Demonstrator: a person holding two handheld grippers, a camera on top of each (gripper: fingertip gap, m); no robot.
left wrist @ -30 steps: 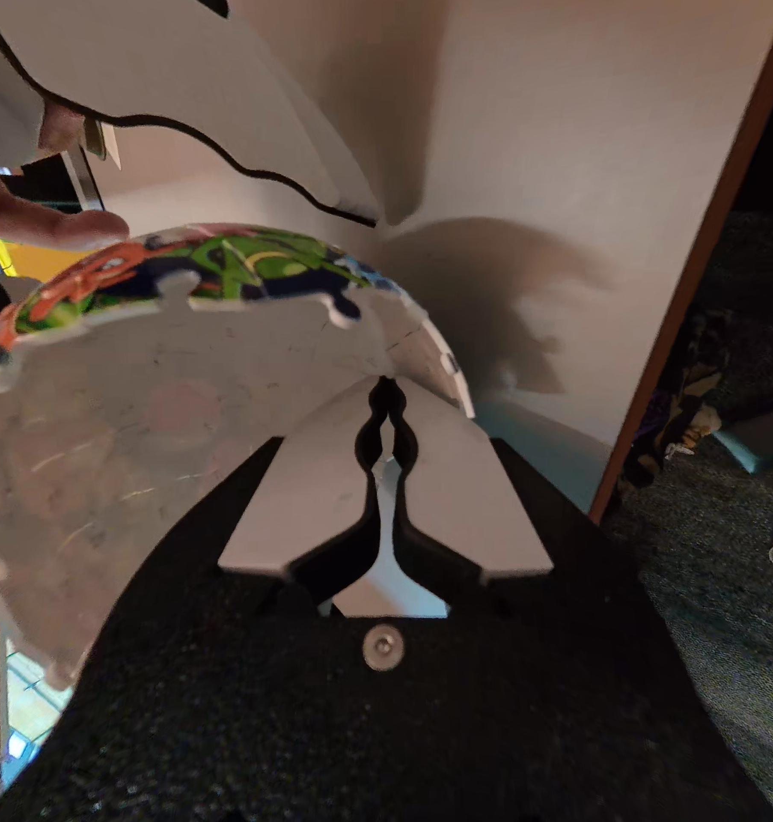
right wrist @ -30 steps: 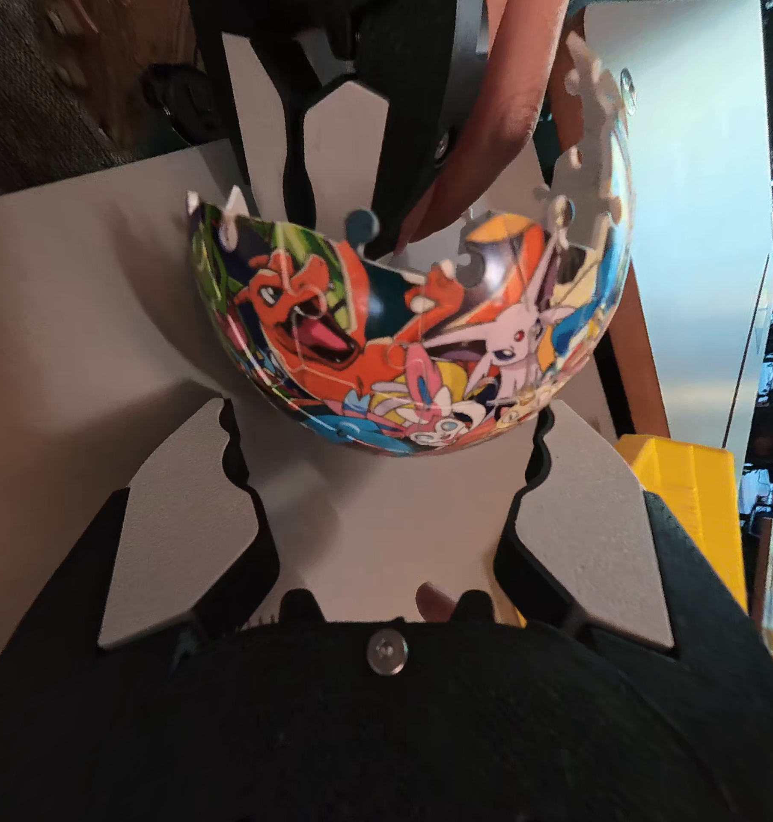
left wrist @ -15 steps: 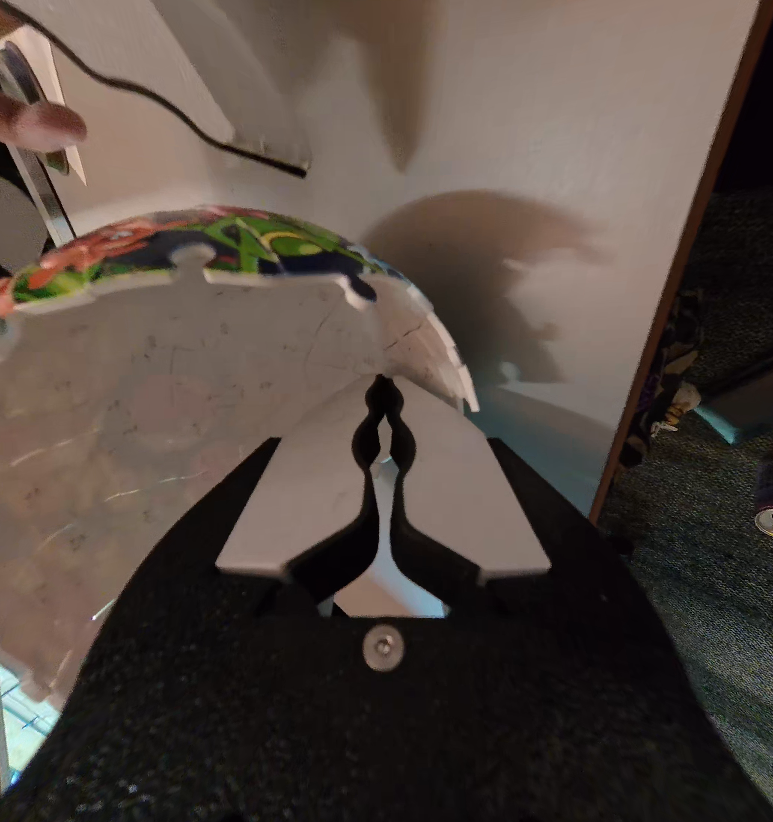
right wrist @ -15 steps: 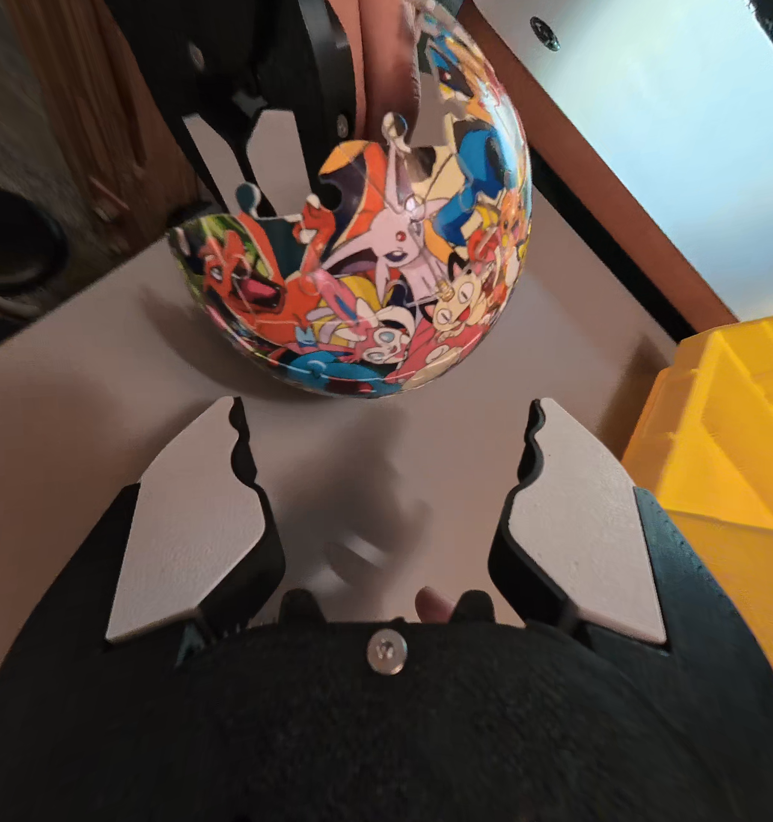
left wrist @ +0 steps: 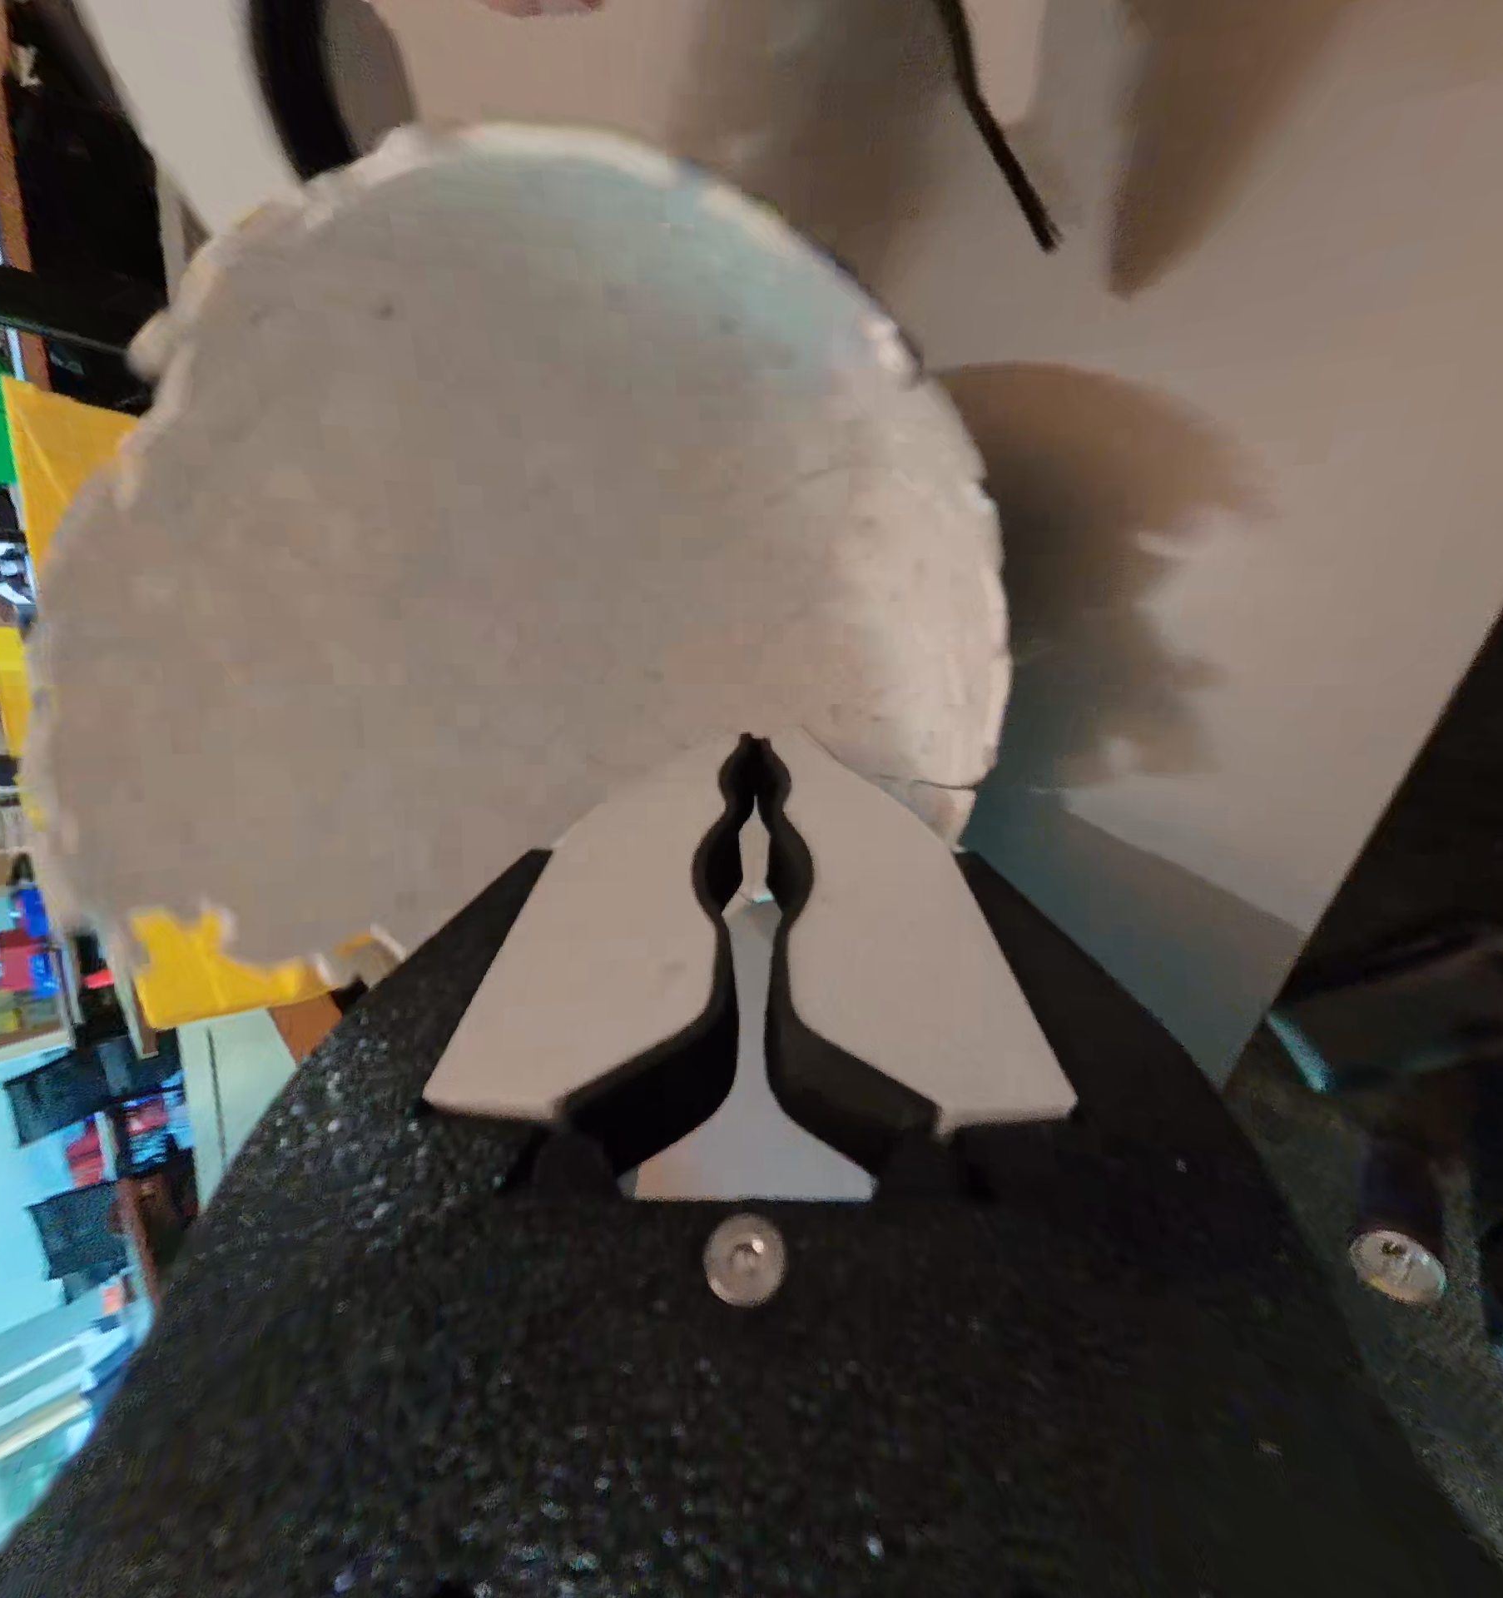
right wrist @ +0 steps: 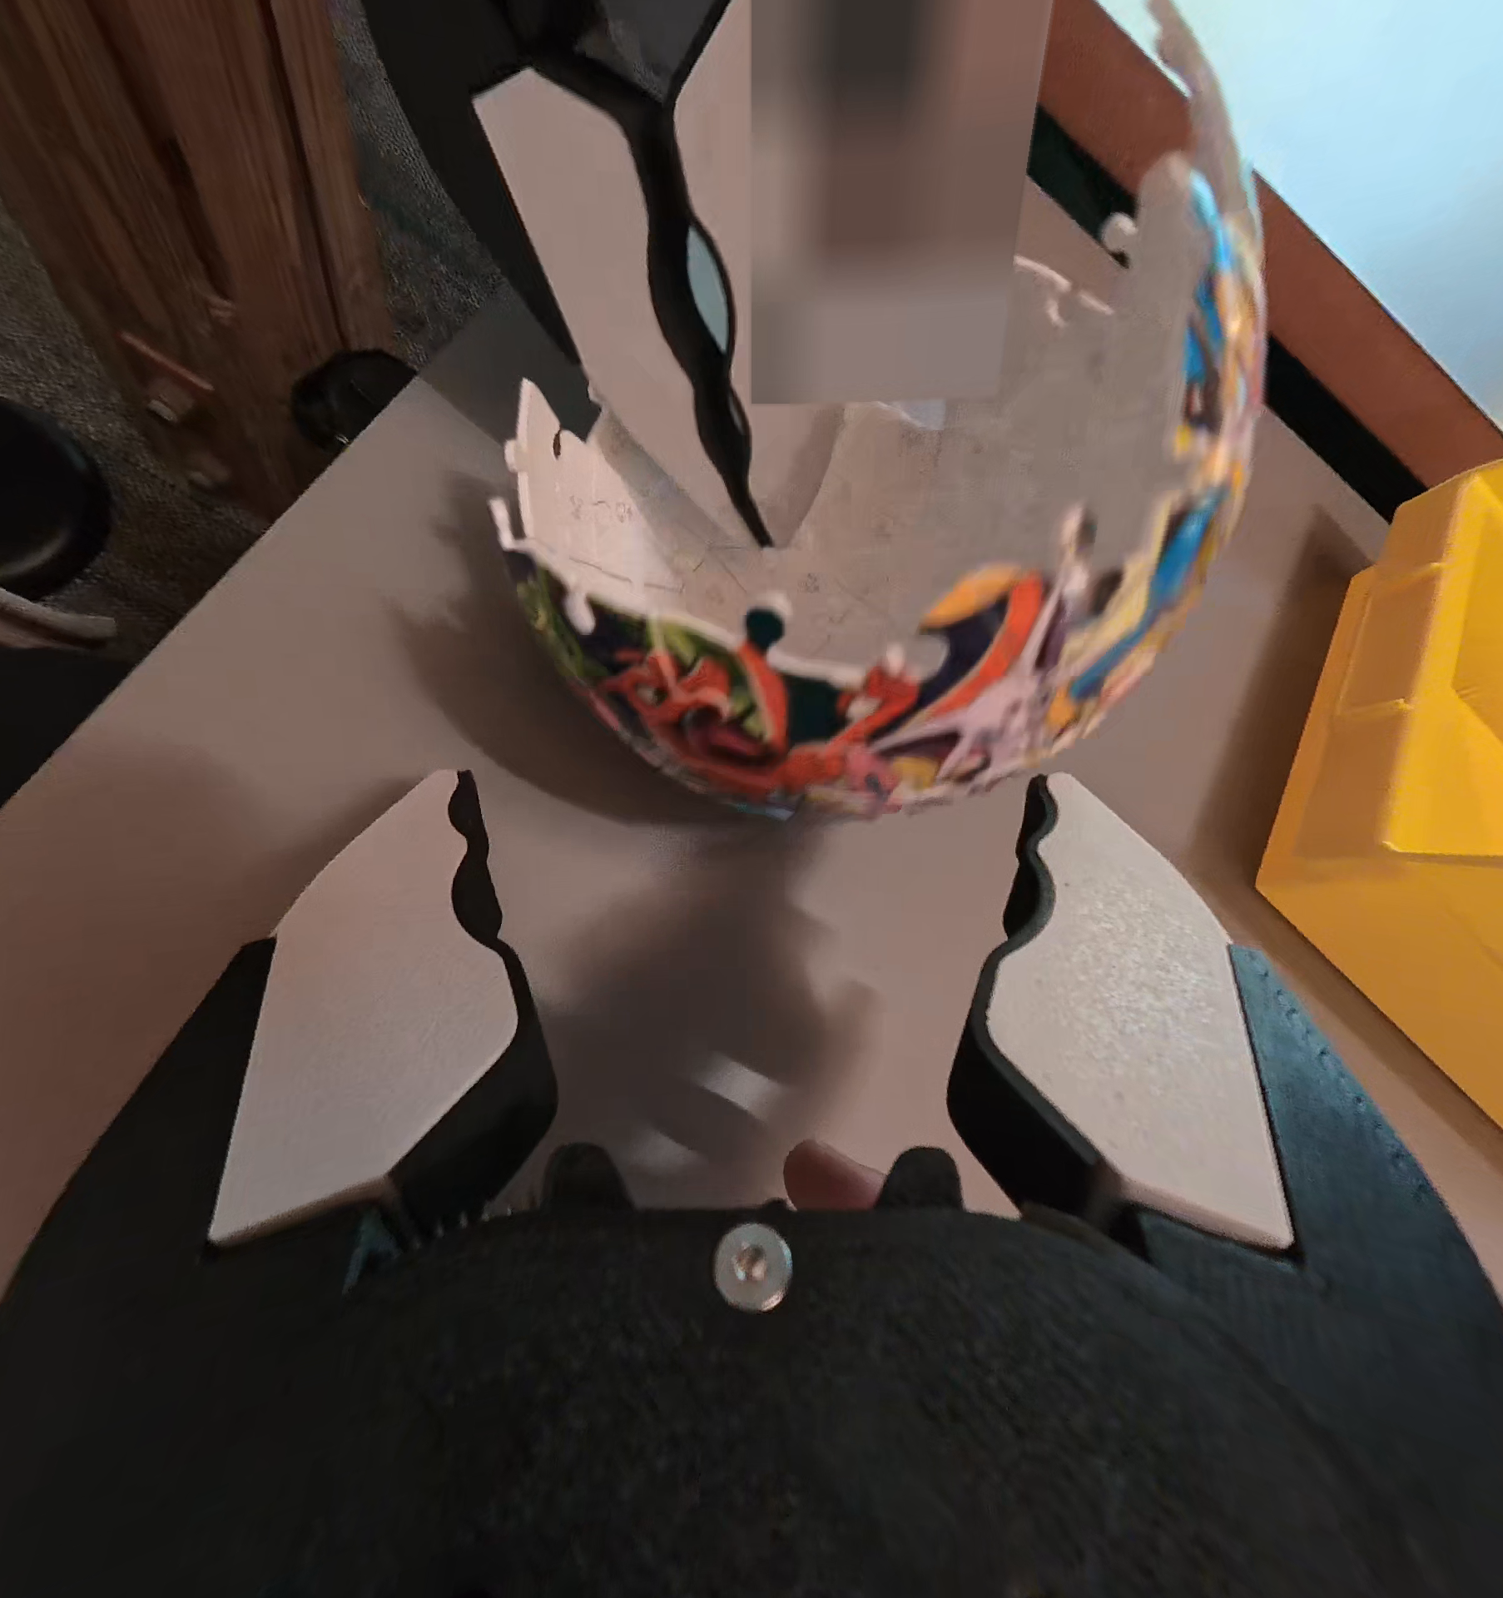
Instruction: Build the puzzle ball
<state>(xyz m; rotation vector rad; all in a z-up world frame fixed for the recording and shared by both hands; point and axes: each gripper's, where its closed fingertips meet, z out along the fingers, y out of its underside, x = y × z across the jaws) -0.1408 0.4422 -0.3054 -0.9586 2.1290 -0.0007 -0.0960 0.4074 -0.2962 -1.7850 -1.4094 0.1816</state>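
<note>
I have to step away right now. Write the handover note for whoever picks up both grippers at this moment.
Left gripper: shut on the rim of the half-built puzzle ball, held clear above the grey table.
Right gripper: open, empty, just short of the ball's printed outside.
The ball is an open bowl: white inside facing the left wrist camera, jagged edge still unfinished.
A yellow bin stands on the table to the right; no loose pieces are in view.
Done: roughly the lower shell.
Left: fit the remaining pieces and close the sphere.
</note>
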